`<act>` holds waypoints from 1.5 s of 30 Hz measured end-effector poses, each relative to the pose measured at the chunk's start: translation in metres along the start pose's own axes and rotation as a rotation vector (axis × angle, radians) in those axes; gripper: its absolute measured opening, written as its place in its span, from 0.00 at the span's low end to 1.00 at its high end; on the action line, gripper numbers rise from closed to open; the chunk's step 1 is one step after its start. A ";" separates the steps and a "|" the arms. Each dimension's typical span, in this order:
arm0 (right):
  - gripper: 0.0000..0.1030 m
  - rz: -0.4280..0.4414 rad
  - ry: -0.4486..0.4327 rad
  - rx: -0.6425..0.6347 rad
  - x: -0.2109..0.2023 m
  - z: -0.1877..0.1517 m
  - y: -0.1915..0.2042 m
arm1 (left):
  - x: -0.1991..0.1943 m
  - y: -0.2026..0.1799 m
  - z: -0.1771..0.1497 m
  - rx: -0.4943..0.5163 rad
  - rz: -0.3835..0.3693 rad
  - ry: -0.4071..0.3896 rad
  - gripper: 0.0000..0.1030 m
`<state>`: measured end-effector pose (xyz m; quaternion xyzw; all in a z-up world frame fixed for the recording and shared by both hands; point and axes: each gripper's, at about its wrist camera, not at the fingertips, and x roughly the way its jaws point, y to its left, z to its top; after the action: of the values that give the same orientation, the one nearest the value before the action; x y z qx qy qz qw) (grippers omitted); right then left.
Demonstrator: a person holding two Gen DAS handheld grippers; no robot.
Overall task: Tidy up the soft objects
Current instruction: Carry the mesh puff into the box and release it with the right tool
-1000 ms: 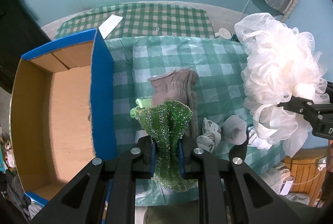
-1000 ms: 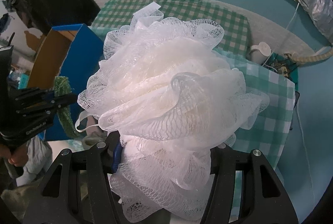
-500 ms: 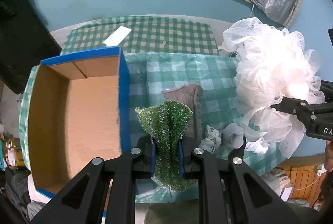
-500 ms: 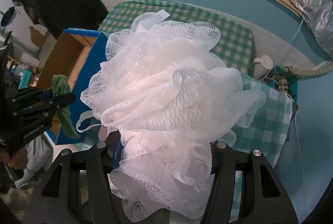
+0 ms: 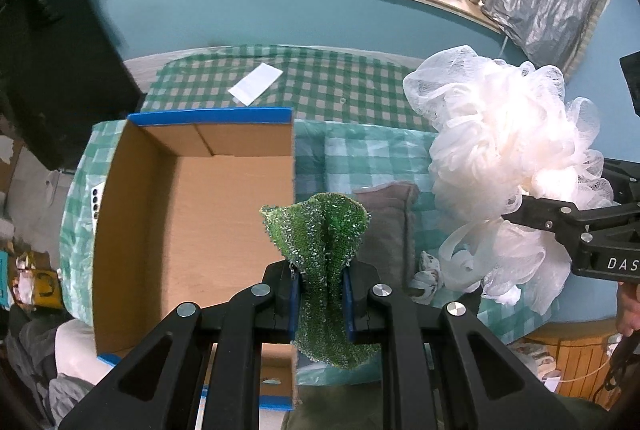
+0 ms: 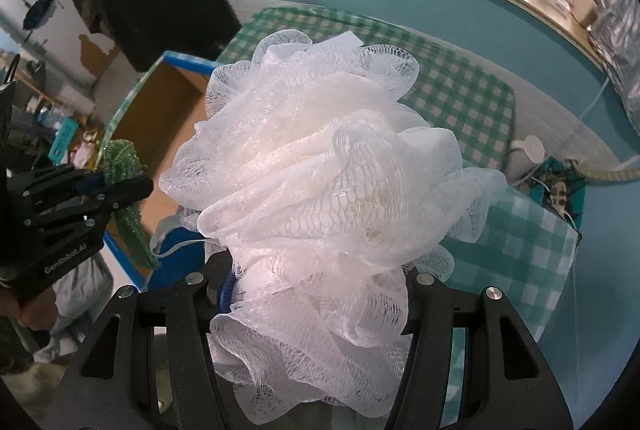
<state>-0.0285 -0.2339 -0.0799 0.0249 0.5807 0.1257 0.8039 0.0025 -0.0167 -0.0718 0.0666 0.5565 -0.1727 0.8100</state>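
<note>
Your left tongs (image 5: 320,294), angled steeply down, are clamped tight on a glittery green scrubbing cloth (image 5: 320,230), which stands up from the pads in a fan above the near right edge of the open cardboard box (image 5: 192,222). Your right tongs (image 6: 316,294), tilted downward alike, grip a white mesh bath pouf (image 6: 320,166) at about half spread; it hangs in the air to the right of the box. Below, a grey sock (image 5: 390,214) and a small patterned cloth (image 5: 430,270) lie on the green-checked surface (image 5: 360,154).
</note>
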 end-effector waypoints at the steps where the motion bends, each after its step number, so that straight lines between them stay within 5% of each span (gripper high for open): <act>1: 0.56 0.003 -0.001 -0.006 0.000 0.002 0.003 | -0.001 0.004 0.000 -0.006 0.003 -0.001 0.16; 32: 0.55 0.095 0.070 -0.243 0.072 0.086 0.133 | 0.023 0.139 -0.029 -0.230 0.077 0.062 0.16; 45: 0.57 0.092 0.143 -0.282 0.120 0.107 0.164 | 0.041 0.161 -0.031 -0.225 0.077 0.114 0.18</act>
<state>0.0790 -0.0360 -0.1261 -0.0704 0.6115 0.2440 0.7494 0.0455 0.1336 -0.1344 0.0061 0.6145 -0.0739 0.7854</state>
